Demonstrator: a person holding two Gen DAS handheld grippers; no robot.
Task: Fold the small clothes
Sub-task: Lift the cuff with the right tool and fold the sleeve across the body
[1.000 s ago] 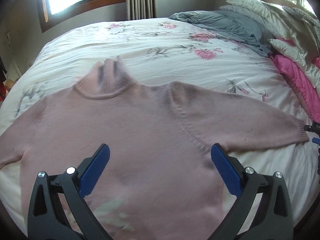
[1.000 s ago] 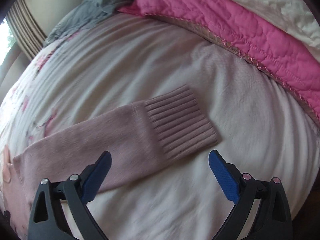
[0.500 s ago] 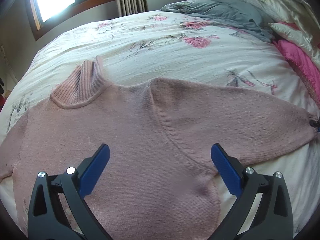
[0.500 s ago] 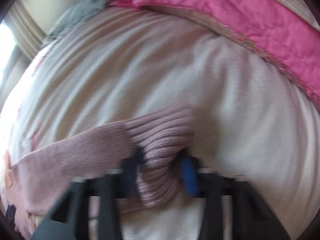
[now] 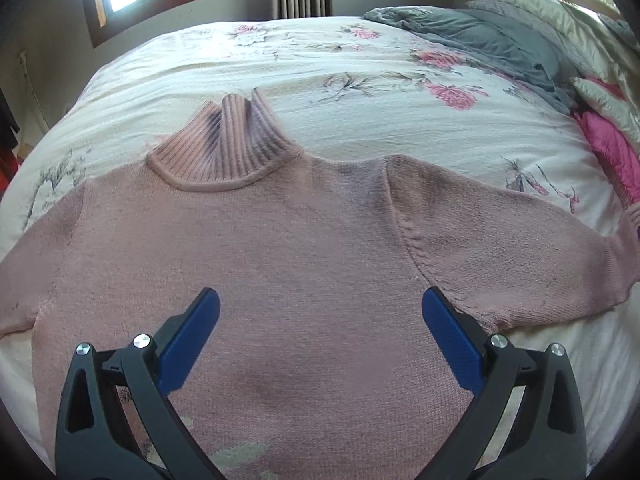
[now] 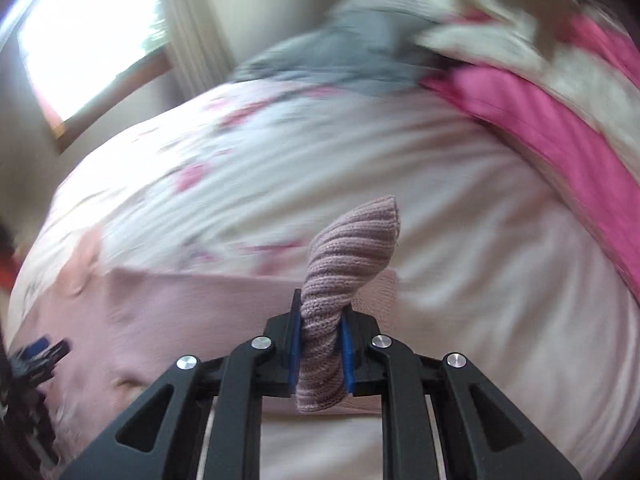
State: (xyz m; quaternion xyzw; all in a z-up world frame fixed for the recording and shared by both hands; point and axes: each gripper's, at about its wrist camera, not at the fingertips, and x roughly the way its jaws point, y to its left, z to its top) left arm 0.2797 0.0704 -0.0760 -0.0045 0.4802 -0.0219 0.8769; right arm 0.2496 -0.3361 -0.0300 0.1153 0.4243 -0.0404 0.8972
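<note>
My left tongs [image 5: 320, 332] are wide apart, with nothing between the two blue tips, and they hang over the front of the pink sweater [image 5: 256, 264]. The sweater lies flat on the white bed cover with pink flowers [image 5: 360, 72], and it fills the lower half of what my left camera sees. Its ribbed neck [image 5: 224, 148] stands up at about 11 o'clock from my left tongs. One sleeve [image 5: 520, 248] goes out toward 3 o'clock, and the other sleeve goes off toward 9 o'clock at the picture's edge. A gray blanket [image 5: 472, 40] is bunched at 1 o'clock, and a bright pink quilt [image 5: 612, 152] sits at 2 o'clock by the edge. My right tongs [image 6: 320, 332] are squeezed tight on the ribbed cuff [image 6: 356, 248] of the sleeve. The cuff is twisted and sticks up past the blue tips toward 12 o'clock. The rest of that picture is blurry, but I can see the pink quilt at 2 o'clock and a bright window [image 6: 92, 32] at 10 o'clock.
</note>
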